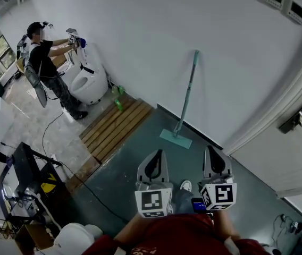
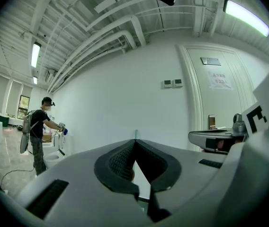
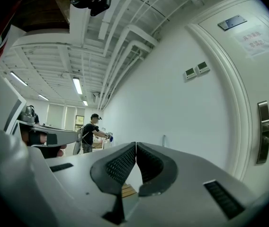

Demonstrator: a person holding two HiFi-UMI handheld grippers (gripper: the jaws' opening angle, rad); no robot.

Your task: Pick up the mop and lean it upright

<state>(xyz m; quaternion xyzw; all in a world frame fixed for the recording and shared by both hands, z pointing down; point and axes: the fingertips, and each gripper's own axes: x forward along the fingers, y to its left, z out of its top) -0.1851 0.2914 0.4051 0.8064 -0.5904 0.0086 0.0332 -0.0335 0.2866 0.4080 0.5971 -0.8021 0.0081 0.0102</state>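
Long mop with teal handle and flat teal head leaning upright against the white painted wall, head lying flat at the edge of the dark grey floor where it meets the wall. Left claw and right claw side by side, near the mop yet apart from it, both pressed together with nothing between. Far to the left, a person in dark shirt beside a white toilet and a wooden slatted platform
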